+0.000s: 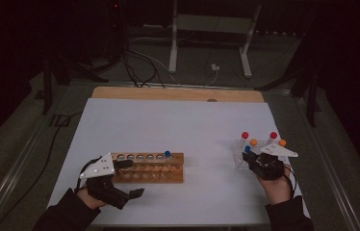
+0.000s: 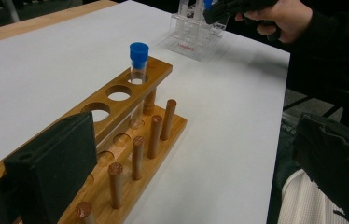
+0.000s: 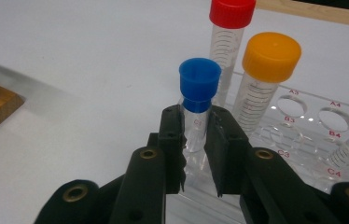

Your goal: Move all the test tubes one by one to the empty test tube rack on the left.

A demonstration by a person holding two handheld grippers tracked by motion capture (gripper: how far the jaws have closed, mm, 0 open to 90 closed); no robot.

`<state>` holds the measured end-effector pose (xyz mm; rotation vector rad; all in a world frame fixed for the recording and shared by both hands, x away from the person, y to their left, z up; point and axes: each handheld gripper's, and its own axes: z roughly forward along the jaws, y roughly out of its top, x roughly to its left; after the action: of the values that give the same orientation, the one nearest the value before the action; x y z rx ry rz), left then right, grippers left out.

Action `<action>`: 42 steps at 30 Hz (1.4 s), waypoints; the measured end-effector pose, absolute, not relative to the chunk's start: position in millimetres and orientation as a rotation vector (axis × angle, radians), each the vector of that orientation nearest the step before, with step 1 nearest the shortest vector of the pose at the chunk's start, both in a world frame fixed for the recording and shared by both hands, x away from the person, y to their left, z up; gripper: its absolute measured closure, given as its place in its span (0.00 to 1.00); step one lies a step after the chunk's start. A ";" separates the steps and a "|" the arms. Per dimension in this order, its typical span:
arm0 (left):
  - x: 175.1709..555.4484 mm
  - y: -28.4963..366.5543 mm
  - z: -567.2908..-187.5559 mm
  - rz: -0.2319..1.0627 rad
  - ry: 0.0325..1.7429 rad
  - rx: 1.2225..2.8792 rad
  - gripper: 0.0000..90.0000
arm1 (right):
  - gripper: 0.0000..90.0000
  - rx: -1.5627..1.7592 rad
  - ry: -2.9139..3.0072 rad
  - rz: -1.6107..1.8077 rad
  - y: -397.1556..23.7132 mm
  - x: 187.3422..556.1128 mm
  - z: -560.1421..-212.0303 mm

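Blue-capped tube (image 3: 198,100) clamped in right hand-held gripper (image 3: 196,135)

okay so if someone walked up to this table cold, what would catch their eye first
Probably the bright caps: the right gripper is clamped on a blue-capped tube standing in the clear plastic rack at the table's right, beside a red-capped tube and an orange-capped tube. Next, the wooden rack at the left, holding one blue-capped tube in an end hole, with the left gripper open around its near end.
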<state>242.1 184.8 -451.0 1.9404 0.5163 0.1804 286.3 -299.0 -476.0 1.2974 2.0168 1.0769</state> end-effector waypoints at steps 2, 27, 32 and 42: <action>242.3 184.9 -450.9 0.175 0.518 1.939 0.01 | 0.85 1.289 2.016 1.071 -298.4 285.9 -475.4; 243.5 184.3 -447.7 0.177 0.520 1.953 0.01 | 0.85 1.171 1.895 1.163 -294.7 258.9 -427.2; 243.4 182.0 -447.6 0.168 0.518 1.956 0.01 | 0.85 1.138 1.922 1.204 -284.5 252.9 -422.2; 242.7 177.5 -445.7 0.159 0.511 1.959 0.01 | 0.85 1.043 2.038 1.261 -252.5 245.6 -422.6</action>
<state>242.7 177.5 -445.7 1.9586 0.5106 0.1589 245.6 -252.5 -422.6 1.0425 2.0381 1.2613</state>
